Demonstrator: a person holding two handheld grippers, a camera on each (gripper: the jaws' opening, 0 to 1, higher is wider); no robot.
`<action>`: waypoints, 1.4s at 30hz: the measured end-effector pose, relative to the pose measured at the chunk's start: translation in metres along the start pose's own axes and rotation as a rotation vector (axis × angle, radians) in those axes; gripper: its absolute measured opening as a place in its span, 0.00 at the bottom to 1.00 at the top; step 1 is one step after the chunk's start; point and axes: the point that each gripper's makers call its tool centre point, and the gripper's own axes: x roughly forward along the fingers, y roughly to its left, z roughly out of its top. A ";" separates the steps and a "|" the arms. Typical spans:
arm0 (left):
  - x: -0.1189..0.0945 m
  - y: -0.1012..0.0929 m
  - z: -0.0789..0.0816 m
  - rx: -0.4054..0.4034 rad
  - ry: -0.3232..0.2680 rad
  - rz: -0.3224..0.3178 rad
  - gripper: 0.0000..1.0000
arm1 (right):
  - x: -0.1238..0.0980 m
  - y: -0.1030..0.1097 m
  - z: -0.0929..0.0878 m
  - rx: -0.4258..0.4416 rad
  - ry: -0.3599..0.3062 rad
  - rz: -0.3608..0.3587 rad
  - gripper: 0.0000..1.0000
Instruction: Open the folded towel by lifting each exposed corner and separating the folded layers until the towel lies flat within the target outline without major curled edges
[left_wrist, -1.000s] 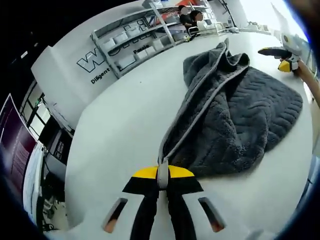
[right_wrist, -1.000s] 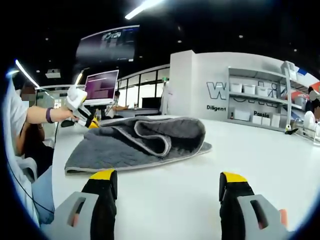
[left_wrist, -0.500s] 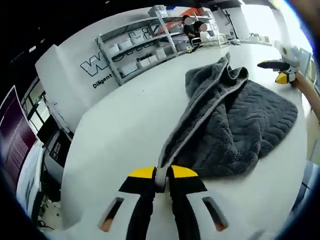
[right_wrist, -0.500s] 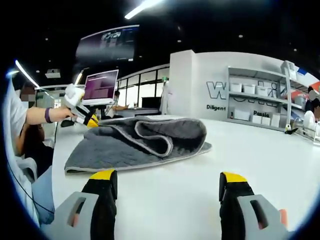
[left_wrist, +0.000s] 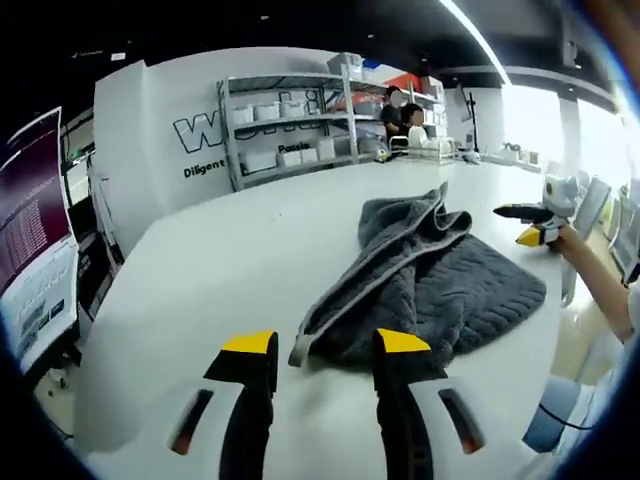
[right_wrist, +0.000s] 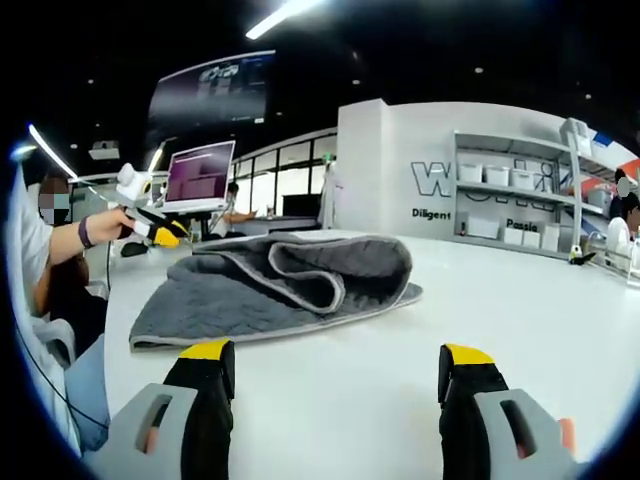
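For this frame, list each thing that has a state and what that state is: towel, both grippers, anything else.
towel: partly folded, one layer rolled back over itself, not flat
towel corner: lying on the table between the open jaws, not gripped
left gripper: open, holding nothing
right gripper: open, short of the towel, holding nothing
table: white, bearing the towel

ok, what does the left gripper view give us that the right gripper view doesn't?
Left gripper view: the towel's nearest corner lying loose on the table between the open left gripper, with the grey trim running up from it, plus the towel's ribbed top face.

Right gripper view: the rolled-over fold seen side-on, its layers stacked, and a laptop behind.

Both: the grey towel on the white table, part folded, the shelving wall, and the other gripper in a hand; the right gripper is open too.
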 end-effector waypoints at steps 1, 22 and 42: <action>-0.003 -0.002 0.002 -0.010 -0.015 -0.003 0.42 | 0.000 0.000 0.000 0.001 -0.001 0.000 0.85; -0.031 -0.061 -0.006 -0.105 -0.192 -0.049 0.89 | -0.001 -0.003 0.001 0.028 -0.016 -0.013 0.85; -0.038 -0.082 -0.011 -0.182 -0.252 0.001 0.99 | 0.000 0.001 0.004 0.027 -0.024 0.012 0.89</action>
